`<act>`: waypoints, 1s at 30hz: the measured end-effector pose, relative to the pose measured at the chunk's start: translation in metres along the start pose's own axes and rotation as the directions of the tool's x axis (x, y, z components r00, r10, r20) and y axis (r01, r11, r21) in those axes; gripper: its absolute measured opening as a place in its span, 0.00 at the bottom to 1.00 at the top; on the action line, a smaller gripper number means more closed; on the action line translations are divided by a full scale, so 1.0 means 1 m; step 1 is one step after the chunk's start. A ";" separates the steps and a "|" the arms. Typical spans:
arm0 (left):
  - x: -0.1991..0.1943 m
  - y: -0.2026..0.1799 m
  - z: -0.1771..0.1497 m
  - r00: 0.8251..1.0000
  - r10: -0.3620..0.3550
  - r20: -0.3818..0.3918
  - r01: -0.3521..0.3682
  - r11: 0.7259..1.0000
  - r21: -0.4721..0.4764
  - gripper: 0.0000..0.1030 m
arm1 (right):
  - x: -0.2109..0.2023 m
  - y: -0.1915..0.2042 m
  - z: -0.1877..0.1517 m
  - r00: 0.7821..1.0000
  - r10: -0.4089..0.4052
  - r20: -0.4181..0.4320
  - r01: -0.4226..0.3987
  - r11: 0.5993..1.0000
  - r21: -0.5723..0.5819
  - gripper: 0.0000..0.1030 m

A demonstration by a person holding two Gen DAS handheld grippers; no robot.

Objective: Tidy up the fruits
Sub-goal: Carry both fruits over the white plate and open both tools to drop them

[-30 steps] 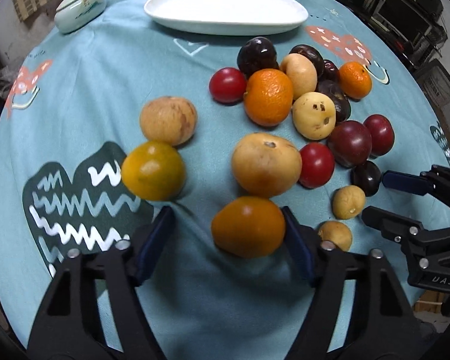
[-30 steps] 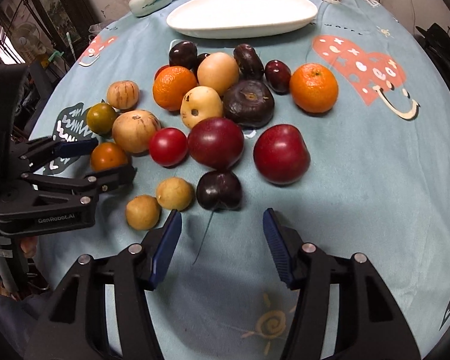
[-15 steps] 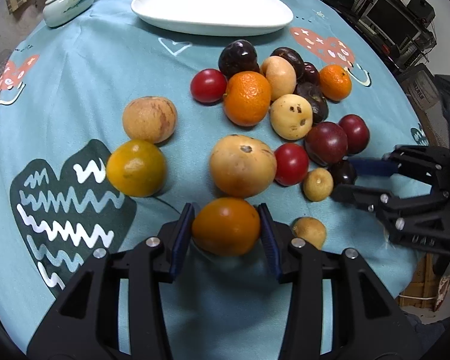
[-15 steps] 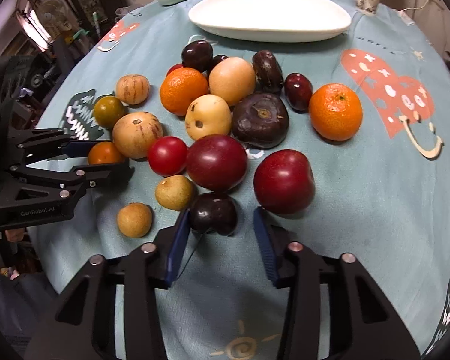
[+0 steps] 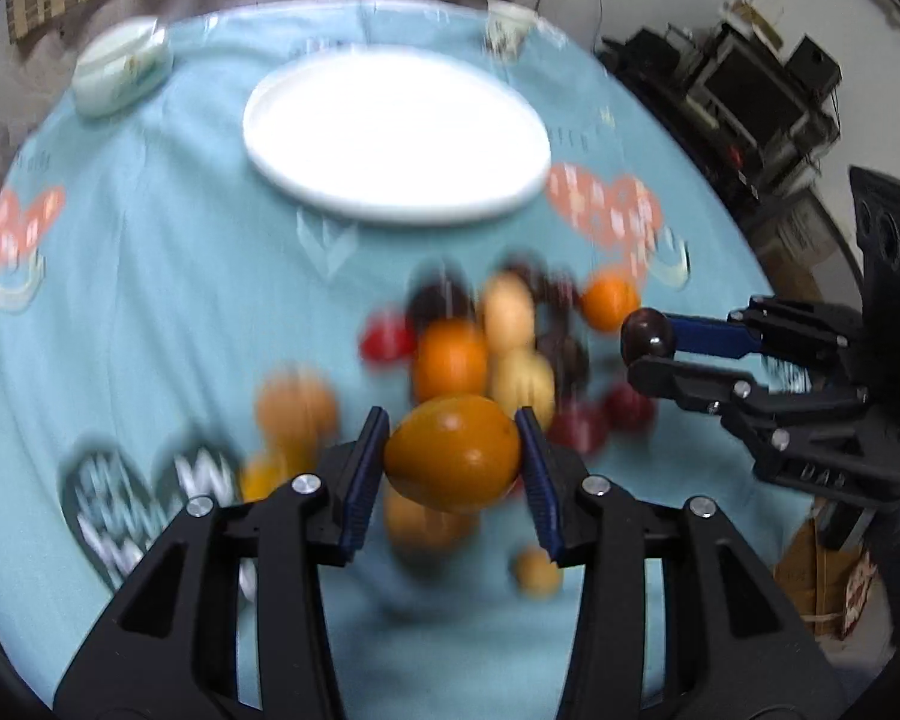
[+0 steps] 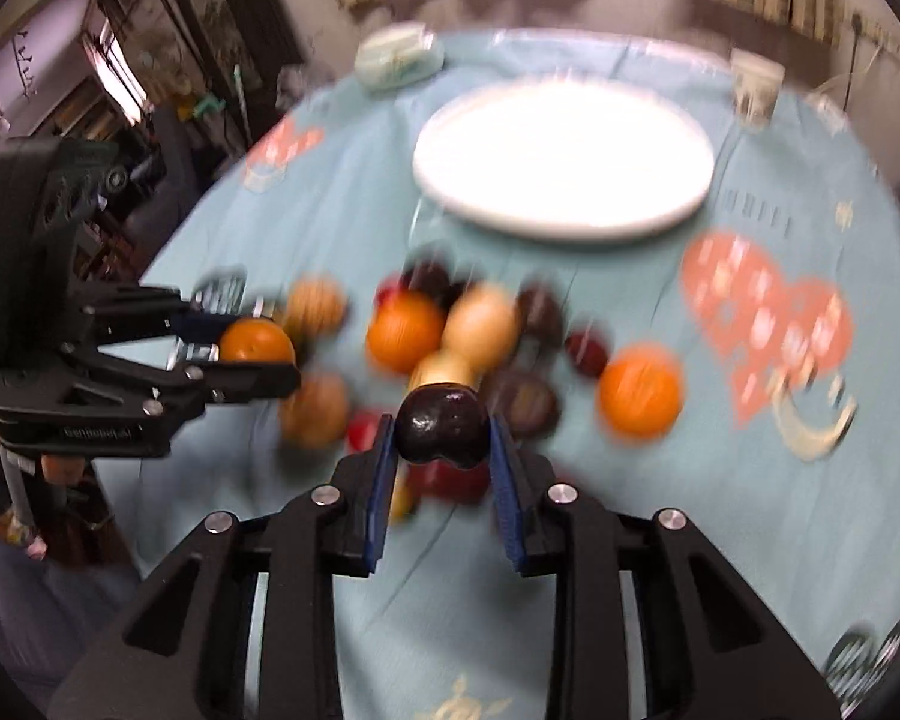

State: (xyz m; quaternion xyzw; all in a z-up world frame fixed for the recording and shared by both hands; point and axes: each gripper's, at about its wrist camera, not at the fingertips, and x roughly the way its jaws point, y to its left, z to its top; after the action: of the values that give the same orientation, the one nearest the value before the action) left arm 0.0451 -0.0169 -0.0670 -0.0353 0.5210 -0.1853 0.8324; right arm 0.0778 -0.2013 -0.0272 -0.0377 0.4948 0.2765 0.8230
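Left gripper (image 5: 453, 459) clenched on orange fruit (image 5: 453, 453), right gripper (image 6: 441, 435) on dark plum (image 6: 441, 423). Carry step; white plate (image 5: 306, 180) ahead of both, probably next.

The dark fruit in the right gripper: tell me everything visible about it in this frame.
The dark fruit is small, glossy and near-black with a purplish-brown sheen, rounded with a shallow dent on its underside, like a plum. It sits clamped between the blue pads of the right gripper, one pad on each side, lifted clear of the blue tablecloth and the blurred fruit pile beneath. The left wrist view shows it at the gripper's tip, with bright highlights on its smooth skin. Nothing else touches it.
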 end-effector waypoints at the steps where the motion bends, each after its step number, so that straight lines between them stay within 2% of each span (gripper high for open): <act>1: 0.001 0.000 0.022 1.000 0.004 0.025 -0.004 1.000 -0.005 0.43 | 0.001 -0.006 0.014 1.000 -0.010 0.019 0.010 1.000 -0.001 0.30; 3: 0.005 0.002 0.056 0.998 0.023 0.054 -0.022 1.000 -0.011 0.43 | 0.014 -0.021 0.046 0.998 -0.054 0.039 0.053 0.999 0.010 0.30; 4: 0.012 0.002 0.077 0.996 0.054 0.065 -0.054 0.998 -0.012 0.43 | 0.021 -0.028 0.055 0.997 -0.068 0.039 0.068 0.998 0.018 0.30; 6: 0.029 0.004 0.105 0.994 0.095 0.055 -0.093 0.995 -0.025 0.43 | 0.039 -0.045 0.071 0.995 -0.097 0.022 0.096 0.994 0.047 0.29; 8: 0.044 0.006 0.122 0.993 0.117 0.029 -0.116 0.992 -0.050 0.43 | 0.059 -0.059 0.082 0.992 -0.125 -0.005 0.125 0.990 0.059 0.29; 11: 0.070 0.007 0.136 0.987 0.161 -0.010 -0.162 0.986 -0.038 0.43 | 0.080 -0.071 0.092 0.992 -0.122 -0.038 0.124 0.991 0.056 0.30; 15: 0.094 0.014 0.137 0.980 0.191 -0.064 -0.193 0.980 -0.036 0.43 | 0.107 -0.084 0.104 0.973 -0.199 -0.118 0.206 0.977 0.047 0.32; 17: 0.096 0.023 0.134 0.981 0.184 -0.060 -0.187 0.981 -0.047 0.52 | 0.117 -0.094 0.104 0.968 -0.172 -0.182 0.187 0.980 0.069 0.32; 18: 0.093 0.024 0.132 0.981 0.190 -0.049 -0.192 0.980 -0.044 0.59 | 0.115 -0.093 0.102 0.972 -0.162 -0.171 0.177 0.982 0.073 0.32; 21: 0.079 0.024 0.133 0.982 0.188 -0.019 -0.189 0.981 -0.040 0.63 | 0.104 -0.093 0.096 0.974 -0.176 -0.142 0.188 0.979 0.075 0.32; 23: 0.066 0.023 0.133 0.979 0.205 -0.002 -0.205 0.978 -0.044 0.63 | 0.091 -0.086 0.095 0.973 -0.190 -0.131 0.199 0.978 0.055 0.32; 26: 0.038 0.013 0.123 0.981 0.186 0.047 -0.185 0.983 -0.010 0.64 | 0.067 -0.077 0.097 0.981 -0.187 -0.055 0.190 0.980 0.058 0.32; 28: 0.028 0.006 0.116 0.981 0.188 0.045 -0.188 0.982 -0.001 0.64 | 0.076 -0.076 0.108 0.981 -0.179 -0.077 0.185 0.980 0.076 0.55; 30: 0.019 0.004 0.109 0.980 0.194 0.045 -0.193 0.981 -0.017 0.64 | 0.098 -0.081 0.119 0.973 -0.160 -0.164 0.184 0.973 0.140 0.56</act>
State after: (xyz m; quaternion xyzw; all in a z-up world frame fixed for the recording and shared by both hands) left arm 0.1495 -0.0348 -0.0348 0.0059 0.5037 -0.0992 0.8582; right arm 0.2470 -0.1883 -0.0660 -0.0376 0.5707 0.1611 0.8043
